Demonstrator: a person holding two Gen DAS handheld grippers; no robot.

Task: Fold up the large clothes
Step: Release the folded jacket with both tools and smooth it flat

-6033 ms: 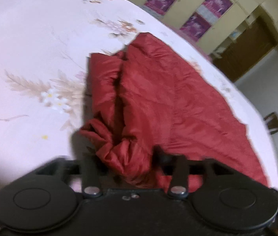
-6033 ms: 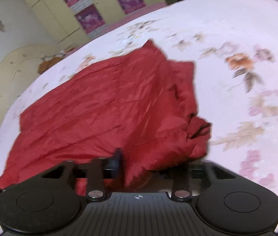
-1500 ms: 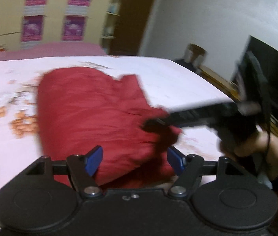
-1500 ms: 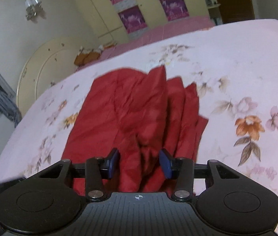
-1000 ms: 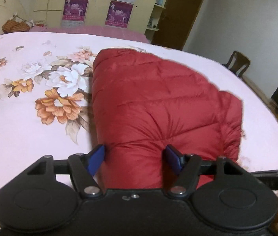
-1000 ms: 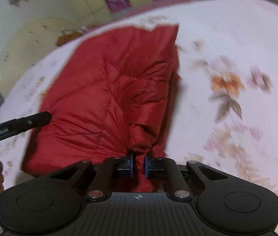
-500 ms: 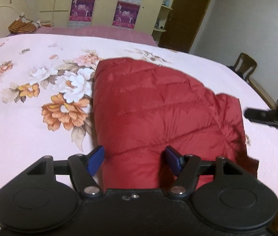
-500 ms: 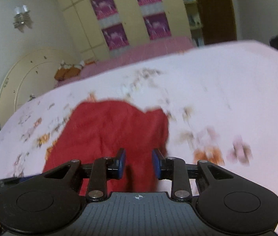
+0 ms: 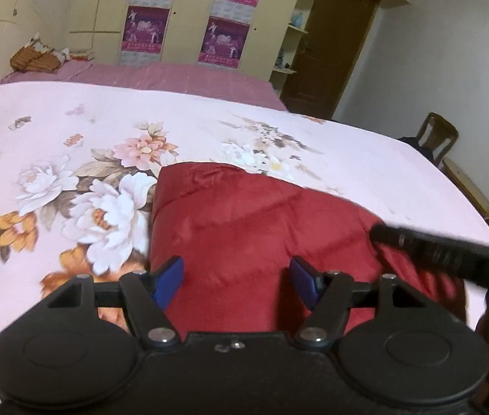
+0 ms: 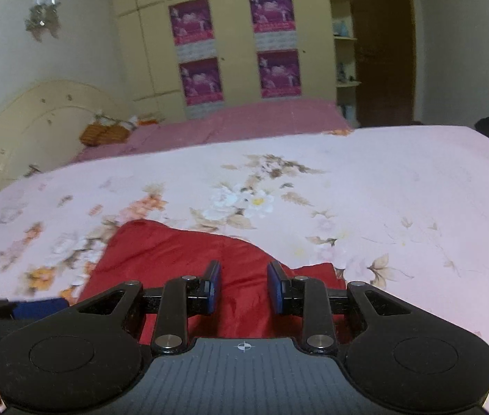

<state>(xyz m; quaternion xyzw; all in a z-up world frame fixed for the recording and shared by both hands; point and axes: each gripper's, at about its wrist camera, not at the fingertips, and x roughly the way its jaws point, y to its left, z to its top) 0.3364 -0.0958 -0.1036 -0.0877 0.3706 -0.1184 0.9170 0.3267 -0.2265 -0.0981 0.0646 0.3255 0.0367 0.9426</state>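
Observation:
A red quilted jacket (image 9: 251, 228) lies folded into a compact block on the floral pink bedsheet (image 9: 54, 131). My left gripper (image 9: 237, 280) is open and empty, raised over the jacket's near edge. In the right wrist view the same jacket (image 10: 175, 252) lies below my right gripper (image 10: 242, 287), which is open and empty above its near end. The right gripper's black finger (image 9: 434, 249) crosses the left wrist view at the right, over the jacket's right corner. A blue pad of the left gripper (image 10: 37, 306) shows at the left edge of the right wrist view.
The sheet (image 10: 400, 180) stretches far and right of the jacket. A purple bed (image 9: 175, 76) and a cream headboard (image 10: 37, 121) stand behind. Yellow cupboards with posters (image 10: 237, 41), a brown door (image 9: 331, 52) and a wooden chair (image 9: 438, 138) line the room.
Both grippers have lifted and tilted up away from the jacket, so more of the room shows. The right gripper, shut on the jacket a second ago, has let go and opened wider.

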